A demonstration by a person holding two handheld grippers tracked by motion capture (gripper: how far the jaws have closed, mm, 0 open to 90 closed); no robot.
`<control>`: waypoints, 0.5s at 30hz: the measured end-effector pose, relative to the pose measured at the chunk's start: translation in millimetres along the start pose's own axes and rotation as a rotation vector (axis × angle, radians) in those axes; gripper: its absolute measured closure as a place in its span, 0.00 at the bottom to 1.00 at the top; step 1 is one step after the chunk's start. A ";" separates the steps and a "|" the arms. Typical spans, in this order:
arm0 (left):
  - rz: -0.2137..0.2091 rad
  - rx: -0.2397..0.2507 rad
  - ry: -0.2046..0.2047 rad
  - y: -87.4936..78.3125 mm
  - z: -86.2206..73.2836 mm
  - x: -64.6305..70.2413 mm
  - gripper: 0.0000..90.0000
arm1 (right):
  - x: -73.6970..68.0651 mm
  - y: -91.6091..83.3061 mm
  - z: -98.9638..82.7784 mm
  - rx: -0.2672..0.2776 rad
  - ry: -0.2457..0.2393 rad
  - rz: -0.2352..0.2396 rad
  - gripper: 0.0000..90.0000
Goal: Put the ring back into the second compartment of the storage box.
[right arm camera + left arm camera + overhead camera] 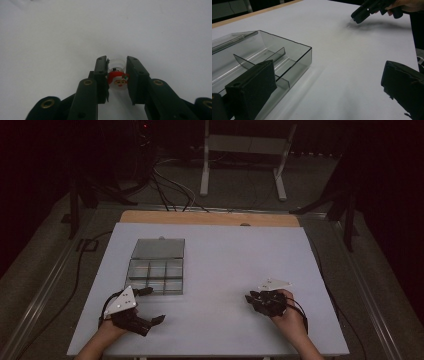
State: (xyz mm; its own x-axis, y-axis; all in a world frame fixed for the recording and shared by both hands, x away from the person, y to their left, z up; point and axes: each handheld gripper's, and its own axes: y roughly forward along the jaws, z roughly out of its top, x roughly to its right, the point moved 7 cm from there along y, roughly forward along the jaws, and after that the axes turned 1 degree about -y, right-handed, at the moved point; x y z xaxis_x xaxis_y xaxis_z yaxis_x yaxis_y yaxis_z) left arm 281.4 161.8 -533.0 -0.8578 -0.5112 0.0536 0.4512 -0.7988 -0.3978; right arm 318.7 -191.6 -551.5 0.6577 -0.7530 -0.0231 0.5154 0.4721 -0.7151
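The right claw [117,75] pinches a small Santa ring [118,78], low over the white table [225,265] at its near right. The left claw [145,307] gapes wide and empty, beside the clear divided box [156,270].

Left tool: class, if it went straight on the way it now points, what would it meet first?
Probably bare white table: the left tool points across it, the clear divided box lying to one side, the right tool far off. Depth is uncertain.

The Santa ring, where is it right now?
The Santa ring sits pinched between the jaws of the right gripper, at the table's near right, far from the clear box.
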 end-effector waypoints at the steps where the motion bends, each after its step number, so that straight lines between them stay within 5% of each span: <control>1: 0.000 0.001 0.000 0.0 0.0 0.0 0.01 | -0.5 0.4 0.8 0.000 -0.002 0.001 0.79; 15: -0.002 0.000 -0.001 0.2 0.1 0.6 0.01 | -8.6 3.6 17.0 0.012 -0.027 0.020 0.79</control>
State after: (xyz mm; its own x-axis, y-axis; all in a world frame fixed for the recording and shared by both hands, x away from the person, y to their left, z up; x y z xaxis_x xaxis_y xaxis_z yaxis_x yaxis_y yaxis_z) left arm 281.0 161.3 -533.0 -0.8586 -0.5096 0.0556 0.4492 -0.8002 -0.3974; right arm 324.3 -175.6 -542.1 0.6824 -0.7307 -0.0188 0.5085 0.4930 -0.7060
